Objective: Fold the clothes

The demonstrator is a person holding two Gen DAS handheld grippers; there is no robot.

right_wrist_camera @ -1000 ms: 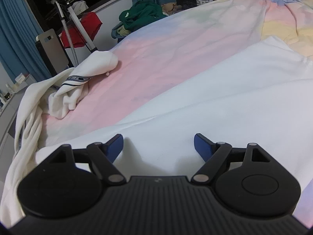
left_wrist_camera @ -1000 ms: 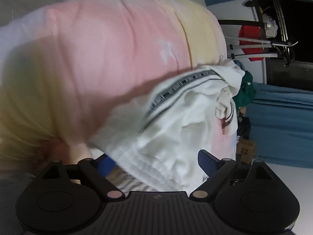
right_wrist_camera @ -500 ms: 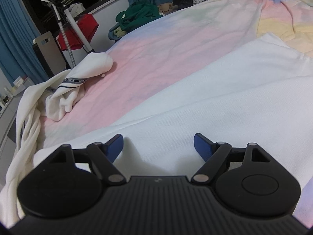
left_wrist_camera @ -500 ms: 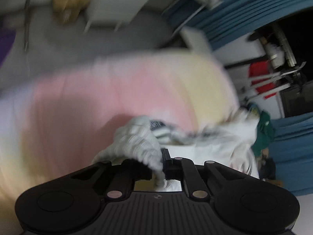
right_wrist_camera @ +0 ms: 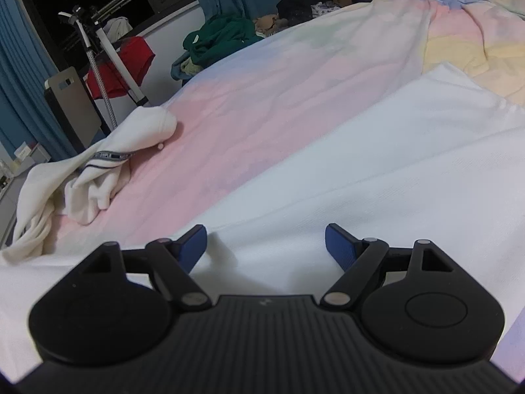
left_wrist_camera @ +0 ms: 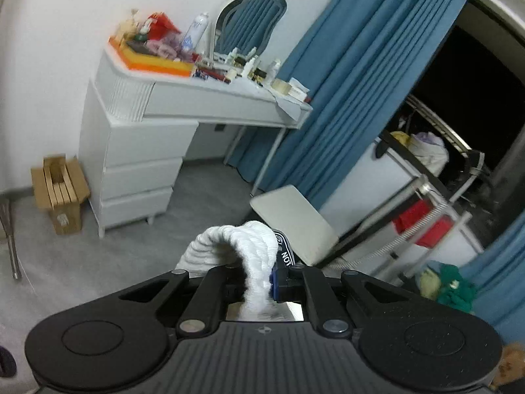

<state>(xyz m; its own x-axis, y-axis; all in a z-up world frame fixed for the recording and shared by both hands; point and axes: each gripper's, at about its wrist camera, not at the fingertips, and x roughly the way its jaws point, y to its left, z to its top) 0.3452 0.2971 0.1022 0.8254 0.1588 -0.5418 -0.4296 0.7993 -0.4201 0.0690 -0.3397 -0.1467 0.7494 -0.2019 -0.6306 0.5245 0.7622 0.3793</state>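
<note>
- White ribbed knit, the garment's edge point(left_wrist_camera: 252, 256), is now pinched in the left gripper point(left_wrist_camera: 262, 282); a second ago those jaws were wide apart over the rumpled heap, half a second ago they had closed on it.
- Left view has swung from bedspread to the room: dresser point(left_wrist_camera: 137, 151), blue curtain point(left_wrist_camera: 354, 82). Judgement: the grabbed end is being lifted clear, to open or spread the piece.
- Right gripper point(right_wrist_camera: 265, 246) unchanged: jaws wide apart, holding nothing, hovering low over the flat white cloth point(right_wrist_camera: 393, 177) on the pastel bedspread point(right_wrist_camera: 262, 98).
- The bunched white garment point(right_wrist_camera: 98, 170) trails off the bed's left edge.
- Containers: open cardboard box point(left_wrist_camera: 60, 193) on the floor beside the dresser; contents not discernible. Orange tray point(left_wrist_camera: 154, 60) on the dresser, crowded with small items.
</note>
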